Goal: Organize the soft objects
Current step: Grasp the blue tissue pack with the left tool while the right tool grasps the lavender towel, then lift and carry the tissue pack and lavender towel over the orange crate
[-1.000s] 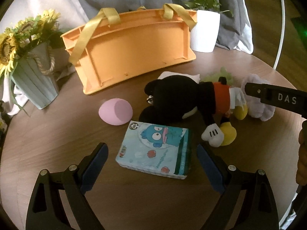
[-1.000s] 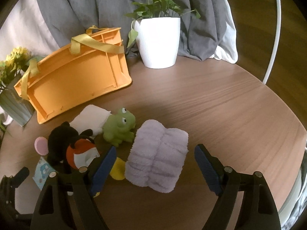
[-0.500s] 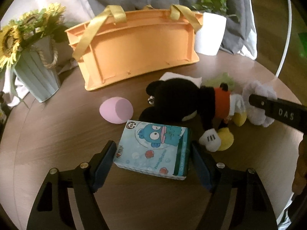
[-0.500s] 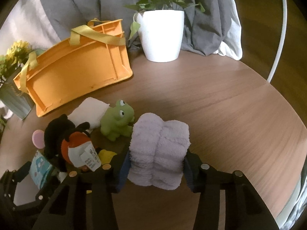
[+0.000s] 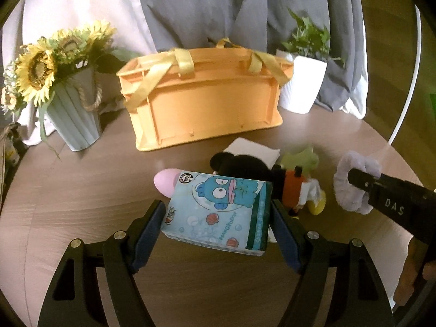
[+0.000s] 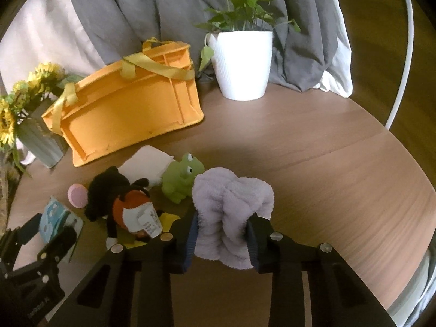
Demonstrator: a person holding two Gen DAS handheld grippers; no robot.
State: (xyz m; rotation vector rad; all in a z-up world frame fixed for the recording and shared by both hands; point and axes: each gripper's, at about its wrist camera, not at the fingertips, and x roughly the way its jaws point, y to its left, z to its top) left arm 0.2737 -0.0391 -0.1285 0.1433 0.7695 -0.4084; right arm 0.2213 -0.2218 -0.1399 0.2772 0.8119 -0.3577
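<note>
My left gripper [image 5: 218, 220] is shut on a blue cartoon tissue pack [image 5: 218, 212] and holds it above the table. My right gripper [image 6: 222, 231] is shut on a folded lilac towel [image 6: 231, 204], lifted off the wood; the towel also shows in the left wrist view [image 5: 354, 185]. On the table lie a black mouse plush with red shorts [image 6: 117, 193], a green frog toy [image 6: 182, 177], a pink egg-shaped sponge [image 5: 164, 181] and a white folded cloth [image 6: 147, 163]. An orange basket with yellow handles [image 5: 207, 103] stands behind them.
A sunflower vase [image 5: 73, 117] stands at the back left. A white plant pot [image 6: 242, 62] stands at the back right. Grey and white curtains hang behind. The round wooden table [image 6: 340, 150] has bare wood on the right.
Both grippers have closed on their objects and lifted: the left with the tissue pack, the right with the lilac towel. Both views now look more level at the basket.
</note>
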